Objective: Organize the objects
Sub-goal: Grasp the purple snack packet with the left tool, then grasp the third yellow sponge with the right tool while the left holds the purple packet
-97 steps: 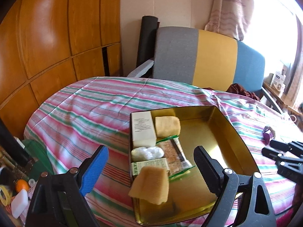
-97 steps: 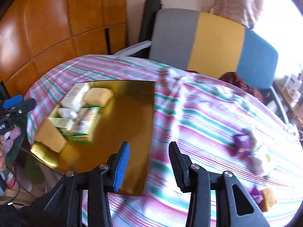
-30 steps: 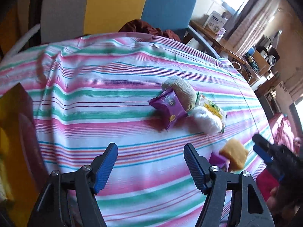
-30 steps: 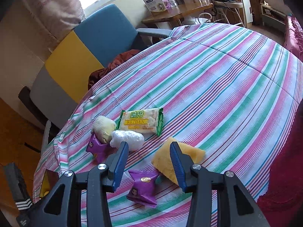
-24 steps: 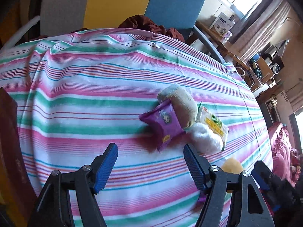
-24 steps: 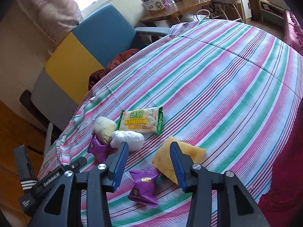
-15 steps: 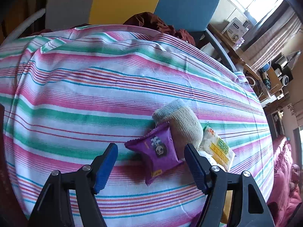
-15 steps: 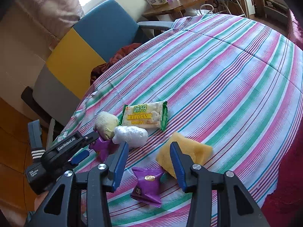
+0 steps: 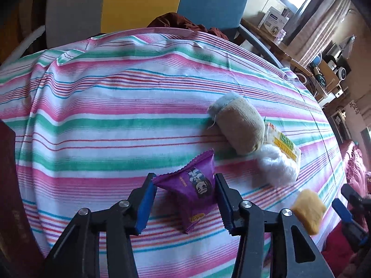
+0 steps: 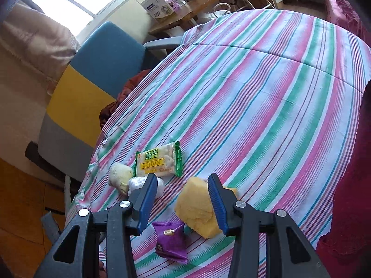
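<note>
Left wrist view: left tool (image 9: 184, 193) jaws just closing, pads touching purple packet (image 9: 193, 190) on striped surface (image 9: 104, 120). Right wrist view: right tool (image 10: 180, 198) unclenched, straddling yellow sponge (image 10: 197, 210) near surface's near edge; second purple packet (image 10: 170, 241) beside it.

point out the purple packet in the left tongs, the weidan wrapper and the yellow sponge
purple packet (image 9: 194, 185): left wrist view, middle of its printed face
weidan wrapper (image 10: 157, 162): right wrist view, yellow label band
yellow sponge (image 10: 197, 210): right wrist view, its broad face
</note>
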Motion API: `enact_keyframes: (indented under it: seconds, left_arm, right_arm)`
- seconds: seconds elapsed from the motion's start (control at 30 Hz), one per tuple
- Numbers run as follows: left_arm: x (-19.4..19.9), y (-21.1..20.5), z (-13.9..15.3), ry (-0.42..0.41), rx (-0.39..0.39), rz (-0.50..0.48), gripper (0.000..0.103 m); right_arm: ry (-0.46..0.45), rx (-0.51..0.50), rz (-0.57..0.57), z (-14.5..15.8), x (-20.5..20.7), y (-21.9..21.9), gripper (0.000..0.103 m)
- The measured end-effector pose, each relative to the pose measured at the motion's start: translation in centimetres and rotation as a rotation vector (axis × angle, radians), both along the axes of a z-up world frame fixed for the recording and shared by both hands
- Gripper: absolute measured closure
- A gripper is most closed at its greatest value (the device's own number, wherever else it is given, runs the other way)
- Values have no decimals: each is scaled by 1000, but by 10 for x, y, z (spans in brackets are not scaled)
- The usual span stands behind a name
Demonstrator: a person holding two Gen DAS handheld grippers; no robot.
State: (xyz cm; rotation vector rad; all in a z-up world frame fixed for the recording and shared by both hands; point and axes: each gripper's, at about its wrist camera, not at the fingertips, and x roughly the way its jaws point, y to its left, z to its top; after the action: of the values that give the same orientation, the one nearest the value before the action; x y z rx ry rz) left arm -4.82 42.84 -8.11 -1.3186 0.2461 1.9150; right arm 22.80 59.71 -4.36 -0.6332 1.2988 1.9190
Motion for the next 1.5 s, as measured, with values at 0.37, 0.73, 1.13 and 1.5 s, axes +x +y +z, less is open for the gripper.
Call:
enact_keyframes:
  seconds: [0.37,0.73,1.13,1.5]
  left_arm:
    - [28,-42,2,24,34,-54,53]
    - [51,-55,4,131,27,-104,54]
    - [61,-66,8,166,31,-115,54]
    - [73,-90,37,245,79,-121,54]
  right_arm:
    - [-71,-29,-5,-11,-4,2,53]
    - [-179,-43,66,-26,-24,-1,32]
    - [-378,50,164,-31,-55,-9,26]
    - [-448,46,219,-41,-66,-11,37]
